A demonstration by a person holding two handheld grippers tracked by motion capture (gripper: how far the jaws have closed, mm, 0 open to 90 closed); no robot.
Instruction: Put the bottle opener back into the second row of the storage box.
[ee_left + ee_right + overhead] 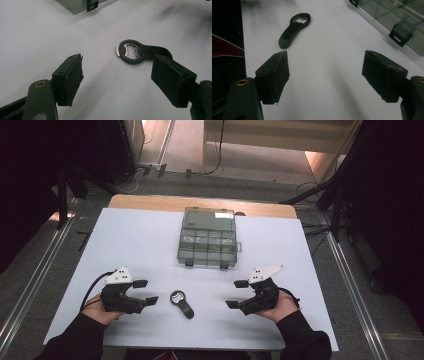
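A black bottle opener (pixel 181 303) with a metal-lined ring lies flat on the white table between my two grippers. My left gripper (pixel 145 291) stands open just left of it, jaws pointing right. In the left gripper view the opener (pixel 140 52) lies a little beyond the open jaws, its handle partly behind the right pad. My right gripper (pixel 236 294) is open on the other side, jaws pointing left. The right gripper view has the opener (pixel 294 28) farther off at upper left. Nothing is between either pair of jaws.
A clear grey compartment box (pixel 208 237) with two black front latches sits shut at the middle back of the table; its latch (pixel 402 33) shows at the right gripper view's right. The white table surface (pixel 135 240) ends at a wooden strip at the far edge.
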